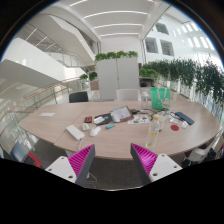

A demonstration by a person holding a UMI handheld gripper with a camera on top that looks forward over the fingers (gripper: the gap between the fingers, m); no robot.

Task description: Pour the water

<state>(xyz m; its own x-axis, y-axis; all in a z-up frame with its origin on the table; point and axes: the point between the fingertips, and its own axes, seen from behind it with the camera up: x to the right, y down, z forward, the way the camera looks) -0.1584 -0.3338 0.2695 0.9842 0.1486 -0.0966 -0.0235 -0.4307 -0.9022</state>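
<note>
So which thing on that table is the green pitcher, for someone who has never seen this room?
Find the long oval wooden table beyond the open gripper, which holds nothing. Follow its far edge to the end near the row of plants. The green pitcher stands there upright, taller than the flat clutter around it and the only translucent green thing on the table.

Smooth matt wooden table [60, 135]; glossy green plastic jug [160, 97].

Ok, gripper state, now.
Gripper: open, holding nothing; fingers apart in the air, short of the table.
</note>
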